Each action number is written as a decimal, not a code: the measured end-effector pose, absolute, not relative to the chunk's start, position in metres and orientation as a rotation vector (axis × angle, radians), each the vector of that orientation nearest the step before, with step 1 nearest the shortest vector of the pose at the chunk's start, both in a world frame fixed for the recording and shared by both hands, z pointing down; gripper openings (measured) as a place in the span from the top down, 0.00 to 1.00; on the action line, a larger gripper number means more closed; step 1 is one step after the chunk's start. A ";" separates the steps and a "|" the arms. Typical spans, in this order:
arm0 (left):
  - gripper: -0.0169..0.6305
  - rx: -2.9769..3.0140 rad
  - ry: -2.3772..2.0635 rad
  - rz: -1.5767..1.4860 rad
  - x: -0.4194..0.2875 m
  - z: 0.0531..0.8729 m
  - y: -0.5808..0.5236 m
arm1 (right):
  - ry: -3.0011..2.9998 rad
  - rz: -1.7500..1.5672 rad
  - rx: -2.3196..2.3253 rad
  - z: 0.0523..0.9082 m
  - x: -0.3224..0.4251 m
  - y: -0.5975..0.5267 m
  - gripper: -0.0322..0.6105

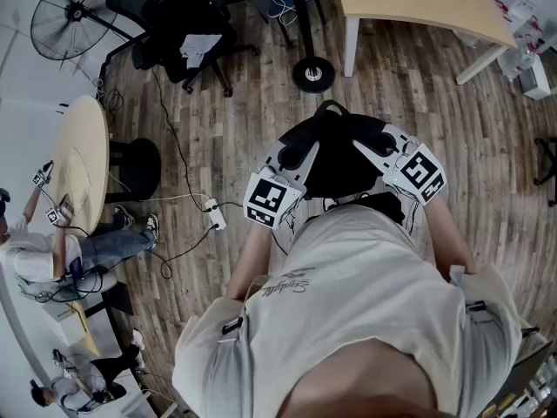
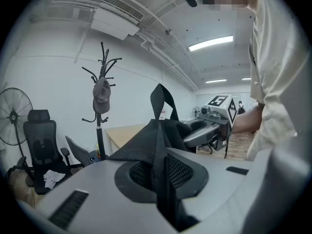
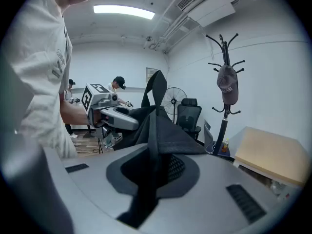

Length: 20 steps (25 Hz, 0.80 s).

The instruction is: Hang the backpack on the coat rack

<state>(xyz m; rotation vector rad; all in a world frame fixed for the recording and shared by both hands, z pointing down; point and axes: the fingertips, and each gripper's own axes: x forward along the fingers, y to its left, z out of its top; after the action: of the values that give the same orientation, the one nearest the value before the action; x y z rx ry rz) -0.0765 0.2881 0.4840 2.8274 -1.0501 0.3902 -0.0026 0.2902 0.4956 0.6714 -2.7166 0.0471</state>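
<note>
Backpack, black, held in the air in front of the person's chest, clear of the floor and resting on nothing. Its carry loop stands upright at the top and is free; no hook passes through it.

Left gripper takes the bag from one side. In the left gripper view its fingers are closed on a fold of black fabric and webbing of the backpack, which fills the gap between them. Right gripper takes the opposite side. In the right gripper view its fingers likewise pinch a black strap and panel of the backpack, with no gap visible beside the cloth. Each gripper appears in the other's view, just across the bag.

Coat rack, upright, well apart from the bag and ahead of the person; its round base shows in the head view beside the wooden desk. A cap hangs on one arm; the upper hooks look bare.

Judged progress: pick-up done, bag secured in a two-sided grip. Not yet done: the approach to the rack, raising the loop over a bare hook, and letting go.
</note>
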 end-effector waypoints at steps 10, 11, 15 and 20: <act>0.91 2.834 -0.975 0.399 -0.061 0.495 0.297 | -2.680 0.113 0.741 0.504 0.014 0.303 0.90; 0.91 2.835 -0.967 0.393 -0.060 0.494 0.294 | -2.674 0.114 0.751 0.504 0.015 0.300 0.90; 0.91 2.820 -0.945 0.385 -0.060 0.499 0.288 | -2.650 0.129 0.772 0.510 0.015 0.294 0.90; 0.91 2.778 -0.950 0.405 -0.061 0.506 0.274 | -2.642 0.160 0.741 0.516 0.014 0.278 0.90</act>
<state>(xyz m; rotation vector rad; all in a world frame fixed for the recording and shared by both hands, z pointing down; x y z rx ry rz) -0.0612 0.2741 0.5059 2.7783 -0.9498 0.4055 0.0142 0.2782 0.5159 0.7407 -2.6418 0.1600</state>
